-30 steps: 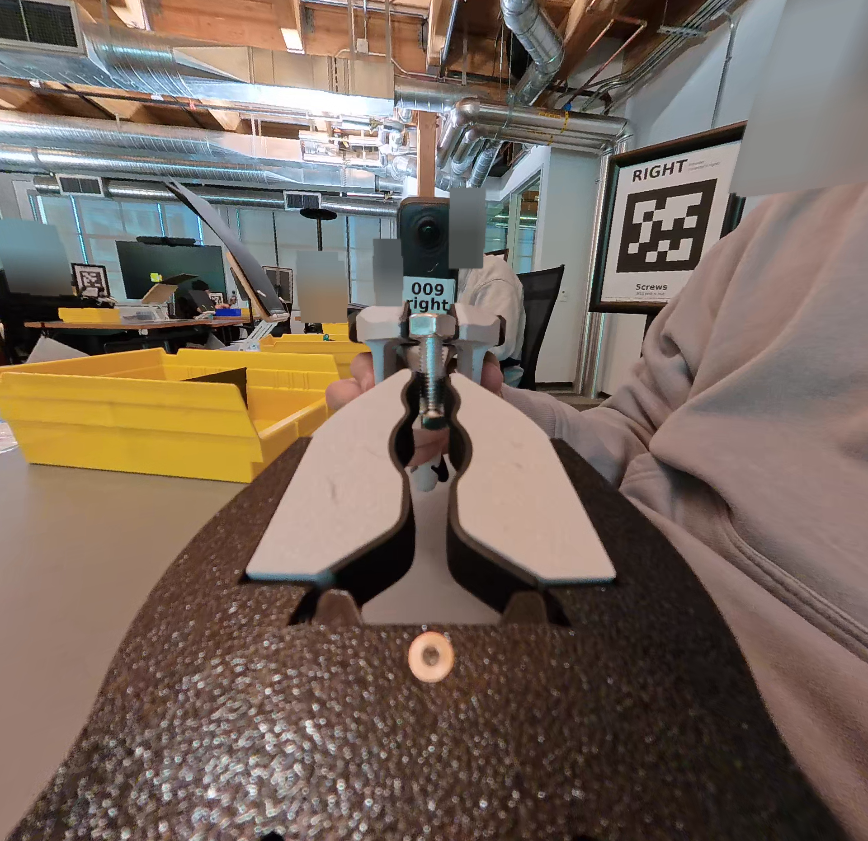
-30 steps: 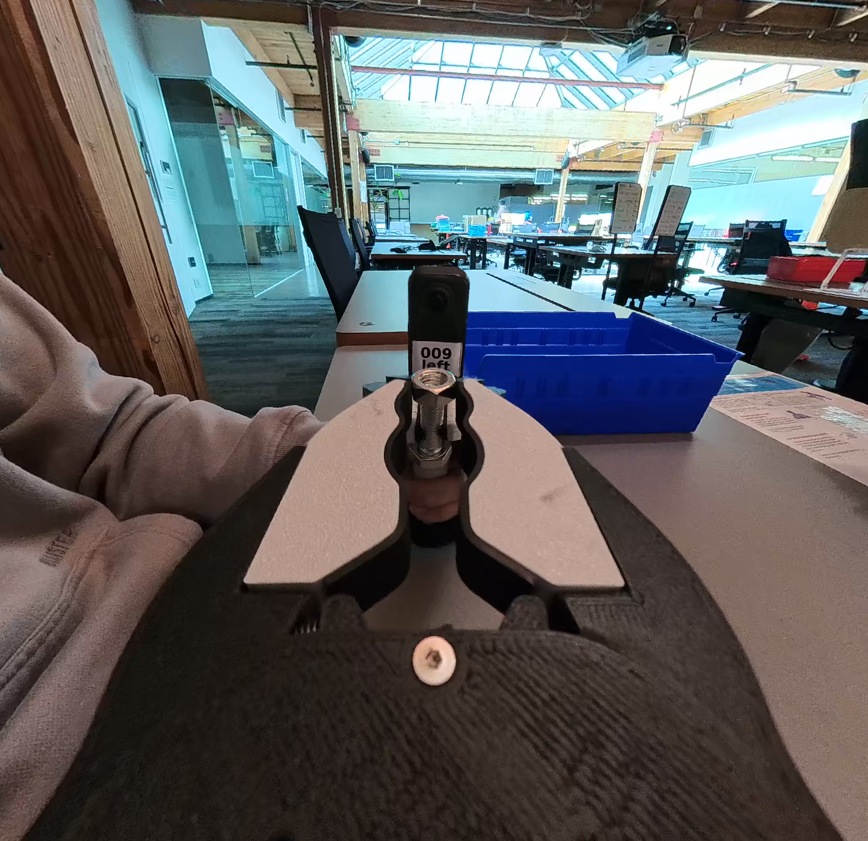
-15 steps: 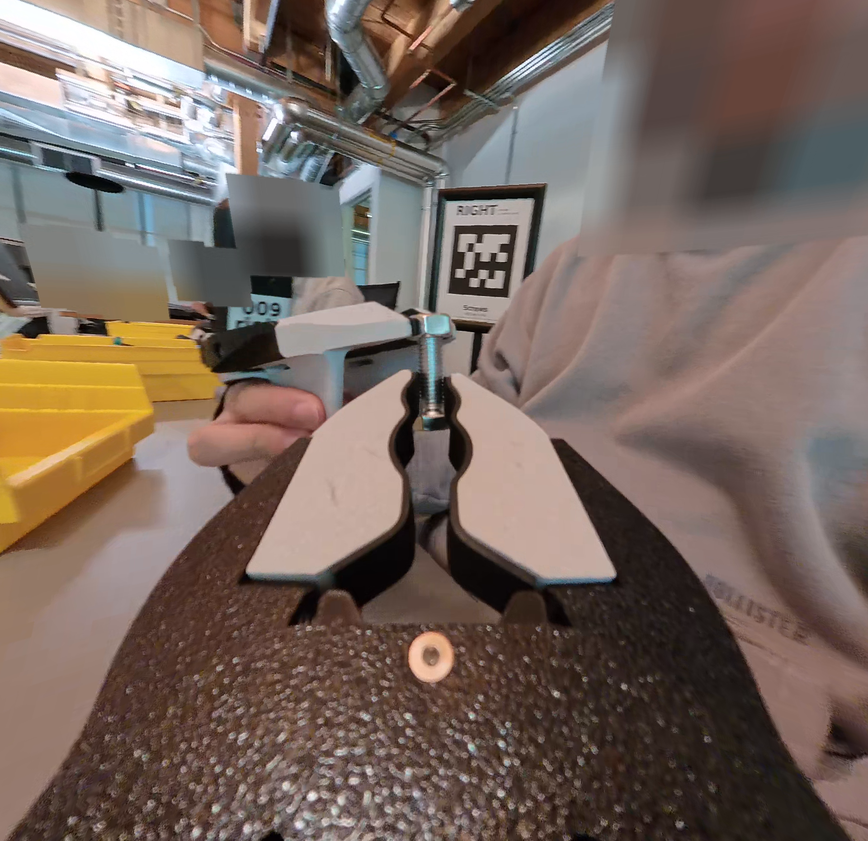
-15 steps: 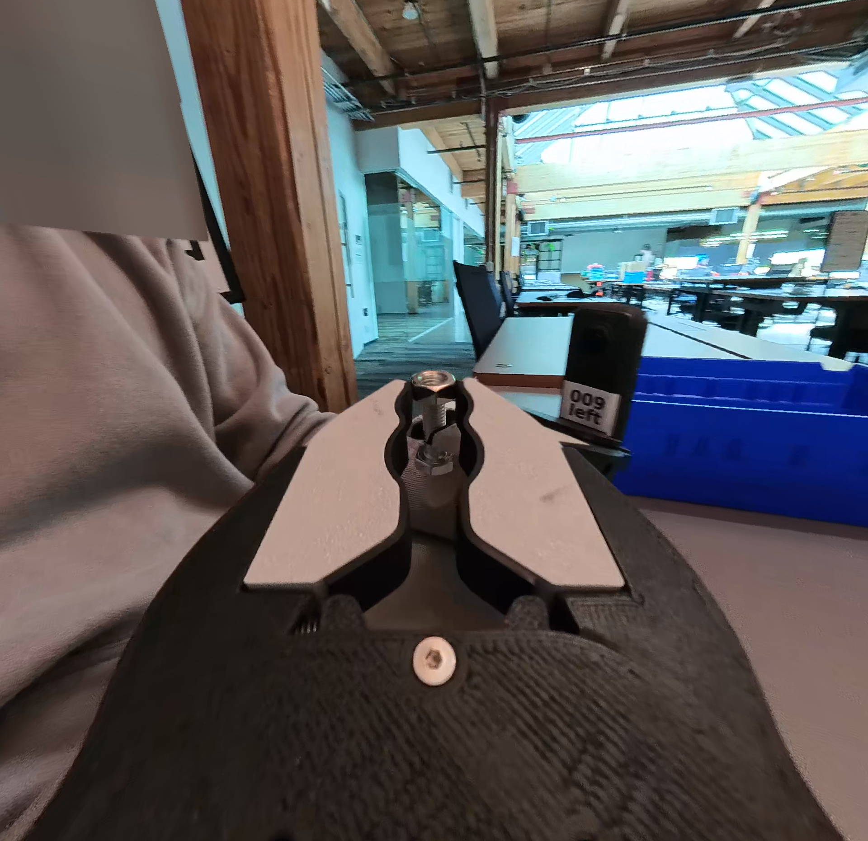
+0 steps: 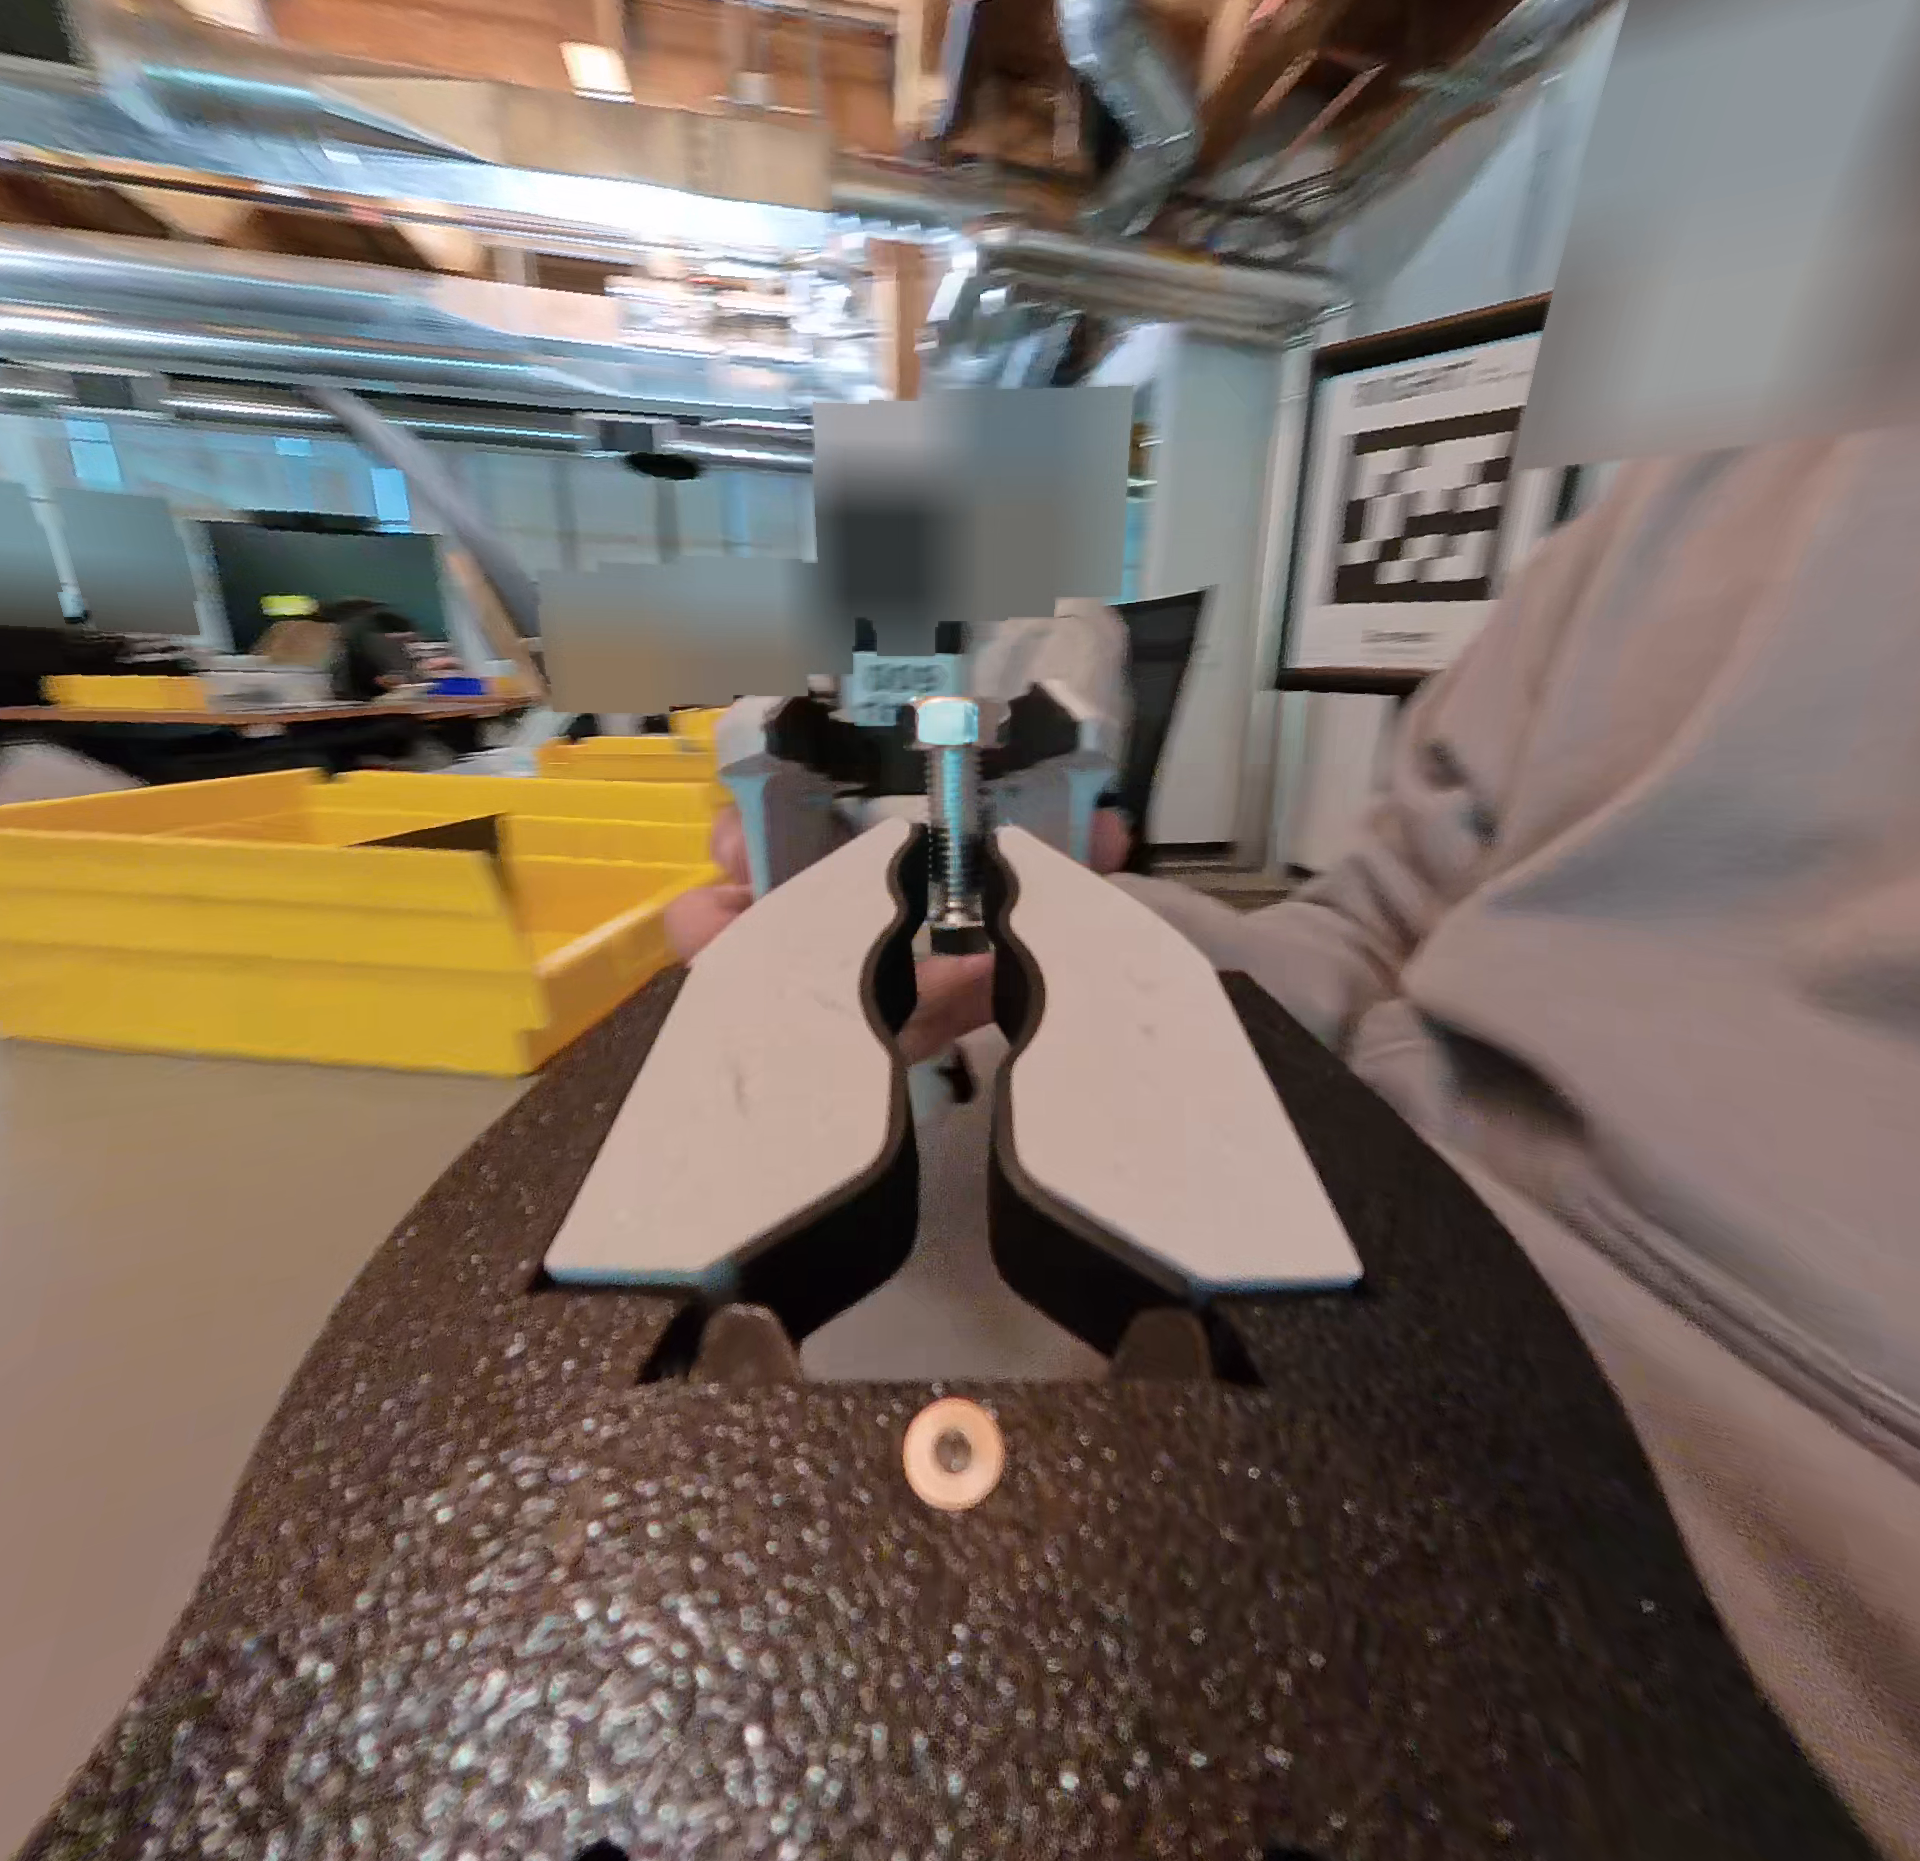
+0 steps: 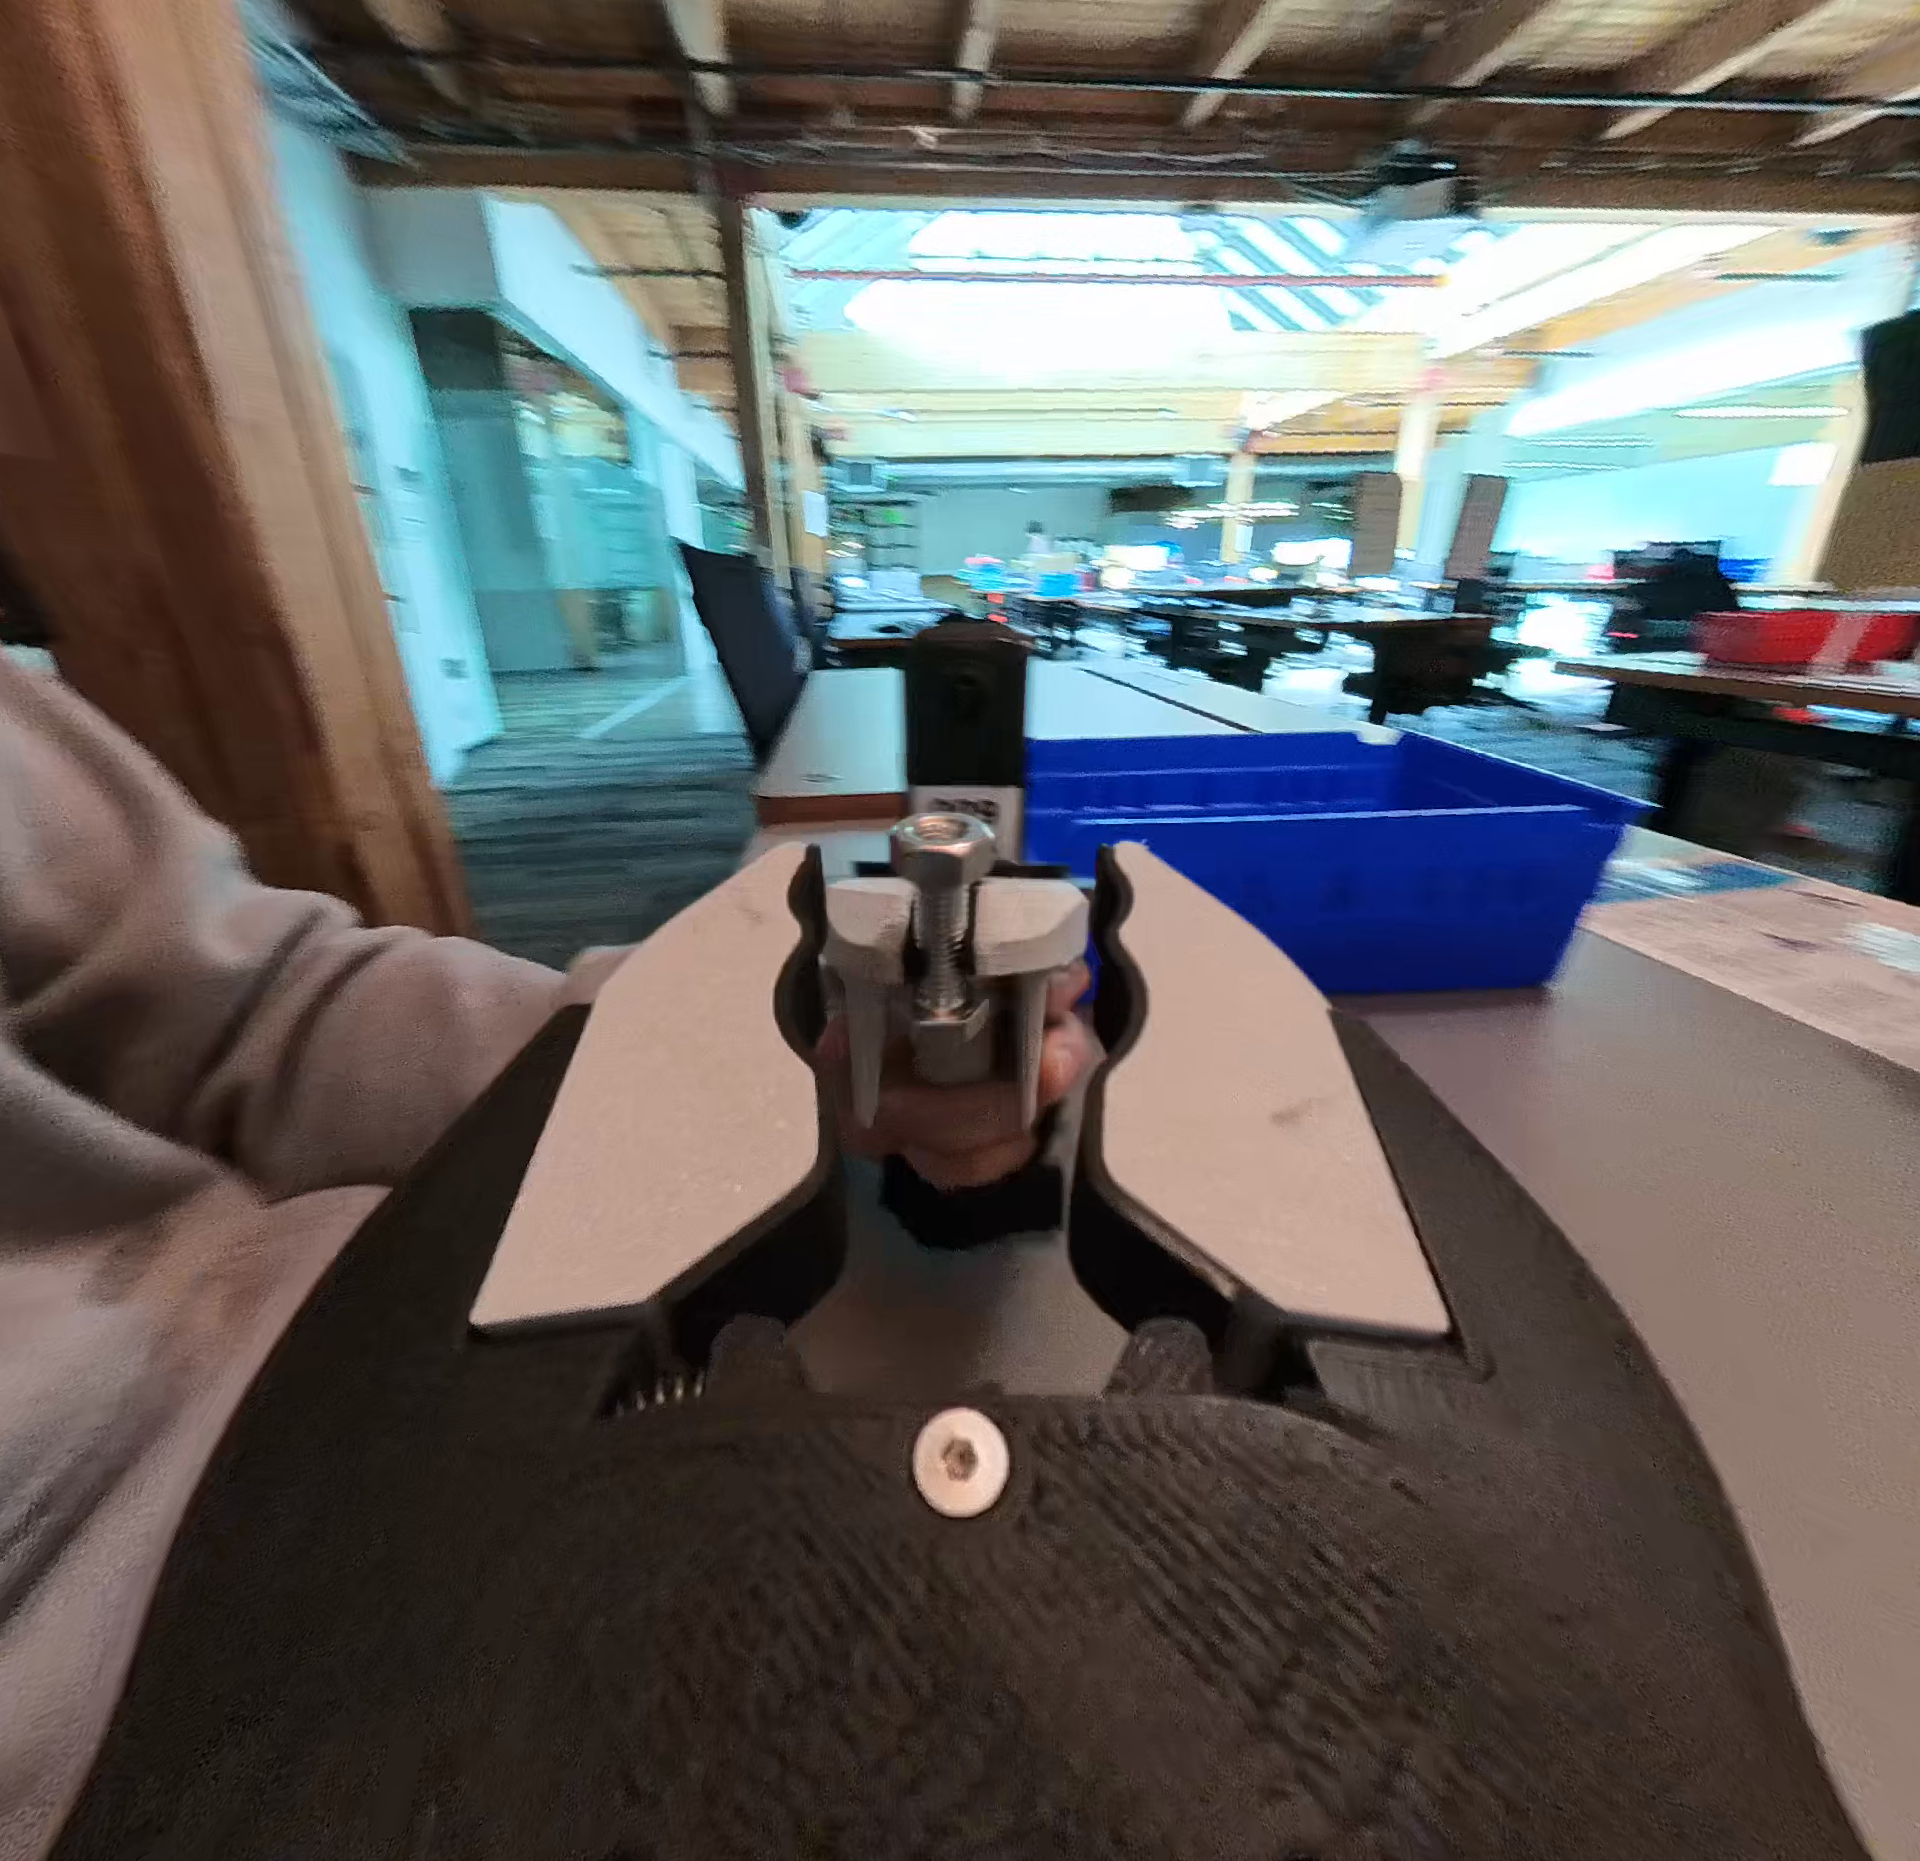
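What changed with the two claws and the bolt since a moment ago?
The right claw opened wide and let go of the nut it had been pinching. Both claws had swung aside and now face each other again. The left claw stayed shut on the bolt, with the nut still on it. The yellow bins and the blue bin did not move.

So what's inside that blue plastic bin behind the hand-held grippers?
Only the blue plastic bin's inner walls and a divider ridge show; its floor and any contents are hidden by the front wall.
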`<state>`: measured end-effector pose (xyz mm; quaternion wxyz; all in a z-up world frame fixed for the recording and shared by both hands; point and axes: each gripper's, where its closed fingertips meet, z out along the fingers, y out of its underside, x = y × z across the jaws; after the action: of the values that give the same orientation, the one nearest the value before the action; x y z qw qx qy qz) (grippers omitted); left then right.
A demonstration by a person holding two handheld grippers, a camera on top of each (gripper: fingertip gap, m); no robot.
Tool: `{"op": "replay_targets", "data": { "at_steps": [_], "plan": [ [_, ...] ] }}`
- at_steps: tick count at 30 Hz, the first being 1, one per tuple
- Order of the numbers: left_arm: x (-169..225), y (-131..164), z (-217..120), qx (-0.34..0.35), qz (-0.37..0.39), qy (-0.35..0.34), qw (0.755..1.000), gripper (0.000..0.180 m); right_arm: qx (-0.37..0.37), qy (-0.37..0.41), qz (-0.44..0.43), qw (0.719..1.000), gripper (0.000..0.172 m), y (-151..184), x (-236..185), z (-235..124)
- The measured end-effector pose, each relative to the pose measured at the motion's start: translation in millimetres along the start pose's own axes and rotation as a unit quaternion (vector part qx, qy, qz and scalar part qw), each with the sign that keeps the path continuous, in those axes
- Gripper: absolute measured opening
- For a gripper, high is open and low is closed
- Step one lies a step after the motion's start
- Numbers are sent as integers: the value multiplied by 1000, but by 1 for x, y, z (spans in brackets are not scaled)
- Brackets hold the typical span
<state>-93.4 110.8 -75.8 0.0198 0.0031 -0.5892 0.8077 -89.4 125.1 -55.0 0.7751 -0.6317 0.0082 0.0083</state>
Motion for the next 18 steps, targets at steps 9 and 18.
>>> {"op": "replay_targets", "data": {
  "at_steps": [9, 18],
  "plan": [
    [-44, 3, -20, -28, 73, -186, 980, 8, -52, 197, -44, 978, 37, 12, 39, 12],
    [-45, 3, -20, -31, 73, -192, 978, 9, -46, 232, -36, 971, 16, 16, 42, 15]
  ]
}}
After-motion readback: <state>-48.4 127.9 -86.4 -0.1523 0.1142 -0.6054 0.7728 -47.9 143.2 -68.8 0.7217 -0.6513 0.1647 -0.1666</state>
